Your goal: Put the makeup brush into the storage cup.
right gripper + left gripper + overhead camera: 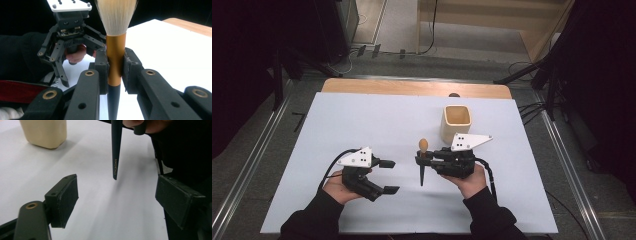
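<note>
A makeup brush (422, 167) with a pale bristle head, a gold ferrule and a dark tapered handle hangs upright over the white table cover, bristles up. My right gripper (422, 159) is shut on its gold ferrule (115, 55), one pad on each side. The handle tip (115, 173) points down, a little above the cover. My left gripper (389, 176) is to the left of the brush, open, with nothing between its pads (65, 197). A cream square cup (456, 122) stands upright behind the right gripper.
The white cover (362, 120) spans most of a wooden table whose far edge (412, 87) shows bare. The cup (43, 132) is the one other item on it. Metal rails and cables run along the floor at both sides.
</note>
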`<state>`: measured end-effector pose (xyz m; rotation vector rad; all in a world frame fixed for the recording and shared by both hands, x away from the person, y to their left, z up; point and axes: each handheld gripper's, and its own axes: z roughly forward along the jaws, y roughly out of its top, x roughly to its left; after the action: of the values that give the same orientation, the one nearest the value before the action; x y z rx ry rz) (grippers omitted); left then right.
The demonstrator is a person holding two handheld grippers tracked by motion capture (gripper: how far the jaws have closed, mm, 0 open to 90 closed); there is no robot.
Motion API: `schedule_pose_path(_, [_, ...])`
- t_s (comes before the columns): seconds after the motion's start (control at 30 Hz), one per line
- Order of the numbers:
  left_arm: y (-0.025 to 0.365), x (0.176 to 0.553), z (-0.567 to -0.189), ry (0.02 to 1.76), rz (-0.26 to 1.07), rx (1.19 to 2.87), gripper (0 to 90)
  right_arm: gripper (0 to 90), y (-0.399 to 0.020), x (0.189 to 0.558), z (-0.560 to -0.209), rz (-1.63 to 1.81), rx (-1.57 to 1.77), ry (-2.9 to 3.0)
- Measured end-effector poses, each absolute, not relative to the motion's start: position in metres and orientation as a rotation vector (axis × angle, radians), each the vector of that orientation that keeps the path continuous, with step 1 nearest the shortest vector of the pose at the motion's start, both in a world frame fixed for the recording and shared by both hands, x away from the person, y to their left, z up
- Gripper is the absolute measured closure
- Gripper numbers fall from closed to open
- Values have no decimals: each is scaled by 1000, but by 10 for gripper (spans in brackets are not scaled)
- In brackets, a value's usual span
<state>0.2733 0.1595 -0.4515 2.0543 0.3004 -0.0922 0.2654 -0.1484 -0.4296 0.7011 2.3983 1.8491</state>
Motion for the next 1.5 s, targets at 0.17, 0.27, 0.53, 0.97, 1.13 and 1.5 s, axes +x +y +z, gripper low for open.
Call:
schedule_pose_path(0.17, [168,273,-452,324,-61,2048,150,778,-154,265,-427,1822,720,2390])
schedule_pose_path(0.27, [174,274,-452,342,-49,2041,142,778,-160,265,-425,1821,735,2362])
schedule_pose_path(0.53, [184,273,-451,356,-30,2016,140,779,-171,265,-423,1814,769,2327])
schedule_pose_path(0.97, [197,267,-450,348,23,1986,141,779,-188,268,-419,1793,835,2271])
schedule_pose_path(1.13, [205,265,-449,360,53,1974,141,779,-196,268,-416,1759,844,2259])
schedule_pose_path(1.5, [216,260,-445,375,98,1950,140,779,-212,274,-410,1725,892,2215])
